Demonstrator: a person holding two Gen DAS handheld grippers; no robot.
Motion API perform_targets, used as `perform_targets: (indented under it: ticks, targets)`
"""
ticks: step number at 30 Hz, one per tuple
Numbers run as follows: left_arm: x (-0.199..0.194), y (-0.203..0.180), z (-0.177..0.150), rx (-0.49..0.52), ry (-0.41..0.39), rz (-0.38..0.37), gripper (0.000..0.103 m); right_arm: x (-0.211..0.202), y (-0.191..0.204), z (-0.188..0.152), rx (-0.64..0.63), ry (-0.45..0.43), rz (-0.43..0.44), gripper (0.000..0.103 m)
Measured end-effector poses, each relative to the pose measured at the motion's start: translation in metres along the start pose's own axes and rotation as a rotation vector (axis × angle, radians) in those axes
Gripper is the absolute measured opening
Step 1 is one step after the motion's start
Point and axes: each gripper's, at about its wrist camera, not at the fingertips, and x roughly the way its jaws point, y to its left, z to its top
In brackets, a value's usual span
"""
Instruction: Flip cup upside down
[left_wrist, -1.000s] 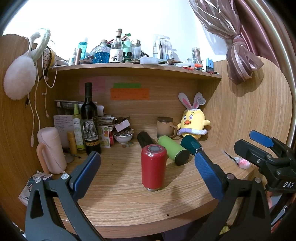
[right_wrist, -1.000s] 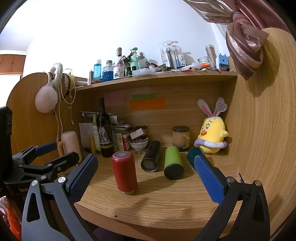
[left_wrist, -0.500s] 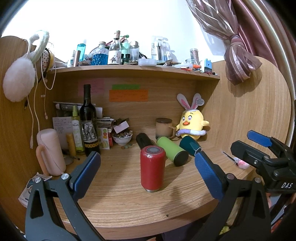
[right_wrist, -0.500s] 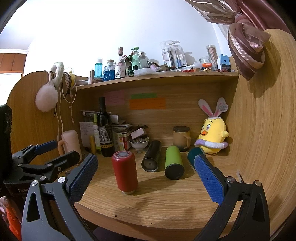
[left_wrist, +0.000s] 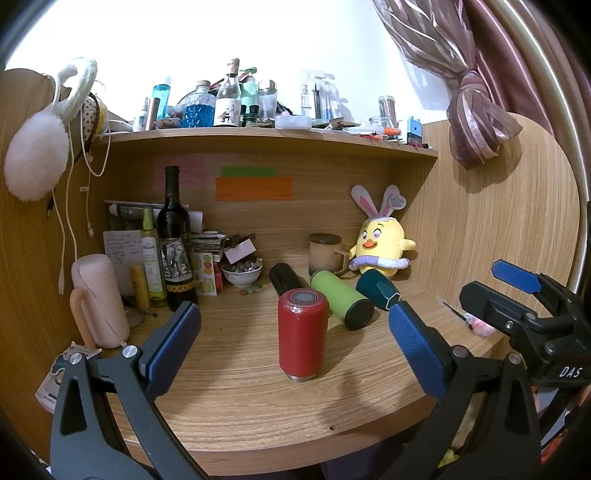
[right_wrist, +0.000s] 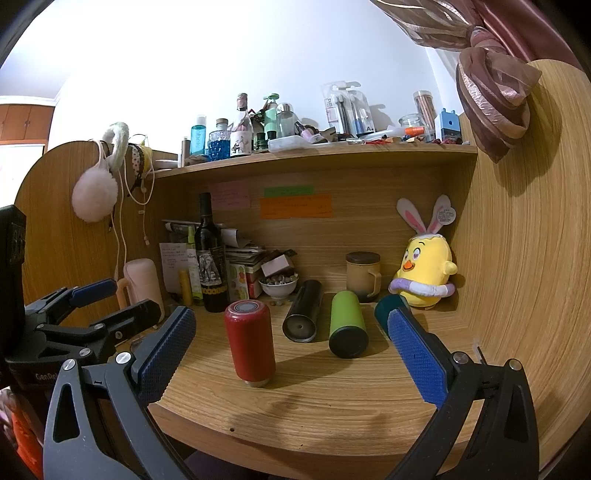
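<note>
Almost nothing has shifted over the last second: the red cup stands where it stood, upright near the front middle of the wooden desk, and both tools have only drifted a touch, so the task looks to be either at its very start or just finished (a metal rim shows at the cup's foot and a flat disc on top, so it may already be inverted, though I cannot be sure). Going left to right in the left wrist view: a pink mug sits at the far left edge, then a wine bottle and a small bowl toward the back. The left gripper hovers in front of the cup with its jaws spread wide and nothing between them, not touching it. Just behind the cup lie a black flask, a green flask and a teal one, all on their sides; these crowd the far side, so a tipping move would want to come toward the front. The right gripper is likewise wide open and empty, held back from the desk edge. A yellow plush chick sits in the rear right corner, well clear.
</note>
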Motion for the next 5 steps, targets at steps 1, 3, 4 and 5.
perform_targets:
  ticks: [1,3,4,5]
  targets:
    - [-0.0001,0.0000,-0.0001,0.000,0.001,-0.003,0.103,0.0000,0.0001,0.0000,0.000,0.001,0.000,0.103]
    - [-0.0003,-0.0005,-0.0005,0.002,0.004,-0.006,0.103,-0.0001,-0.0001,0.0000,0.000,0.000,0.001,0.103]
    - [-0.0001,-0.0005,-0.0006,0.002,0.004,-0.004,0.103,-0.0001,0.0000,-0.0001,0.000,0.000,0.000,0.103]
    - [0.0006,-0.0006,-0.0007,0.003,0.006,-0.004,0.103,0.0001,0.0000,-0.0001,0.000,0.000,0.000,0.103]
